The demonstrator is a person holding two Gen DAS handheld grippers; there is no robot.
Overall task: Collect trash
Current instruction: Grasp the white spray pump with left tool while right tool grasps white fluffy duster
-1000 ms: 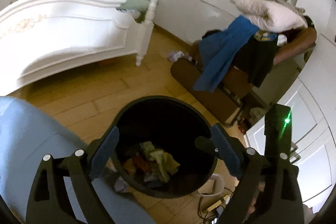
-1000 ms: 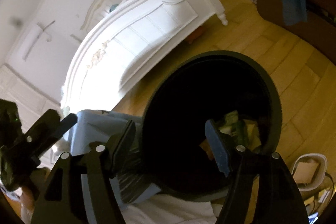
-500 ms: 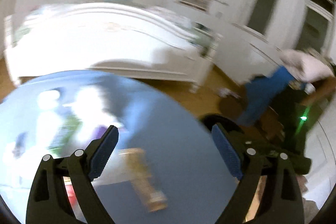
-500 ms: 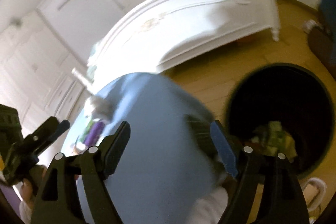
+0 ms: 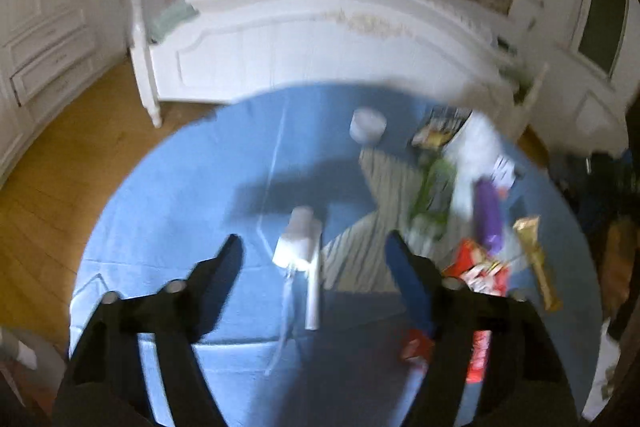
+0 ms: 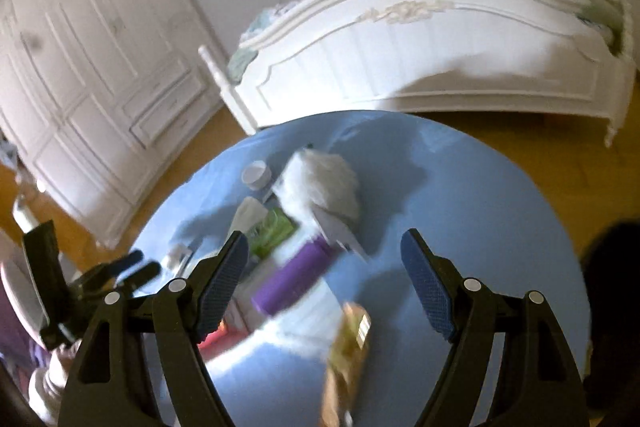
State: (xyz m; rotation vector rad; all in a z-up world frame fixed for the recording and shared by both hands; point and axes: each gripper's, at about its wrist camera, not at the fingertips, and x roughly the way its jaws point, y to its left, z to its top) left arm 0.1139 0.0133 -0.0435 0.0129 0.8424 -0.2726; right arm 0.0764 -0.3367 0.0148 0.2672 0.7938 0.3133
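A round table with a blue cloth [image 5: 180, 195] [image 6: 472, 195] carries the trash. In the left wrist view I see a white bottle-like piece [image 5: 298, 241], a purple tube [image 5: 489, 217], a gold wrapper [image 5: 536, 263], red wrappers [image 5: 476, 269], a green wrapper [image 5: 434, 187] and crumpled white tissue [image 5: 482, 141]. The right wrist view shows the tissue [image 6: 324, 185], purple tube [image 6: 292, 279], green wrapper [image 6: 270, 233] and gold wrapper [image 6: 348, 355]. My left gripper [image 5: 314, 247] is open and empty above the table. My right gripper [image 6: 322, 259] is open and empty above the trash.
A small white round tub [image 5: 368, 125] [image 6: 256, 174] and a striped cloth [image 5: 372, 223] lie on the table. A white bed [image 5: 320, 39] [image 6: 440, 43] stands behind it, white cupboards [image 6: 92, 67] to the left. The black bin's edge [image 6: 612, 291] is at the right.
Both grippers swung away from the black bin, left and up over the blue table. The bin has left the left wrist view. Both grippers stayed open and empty.
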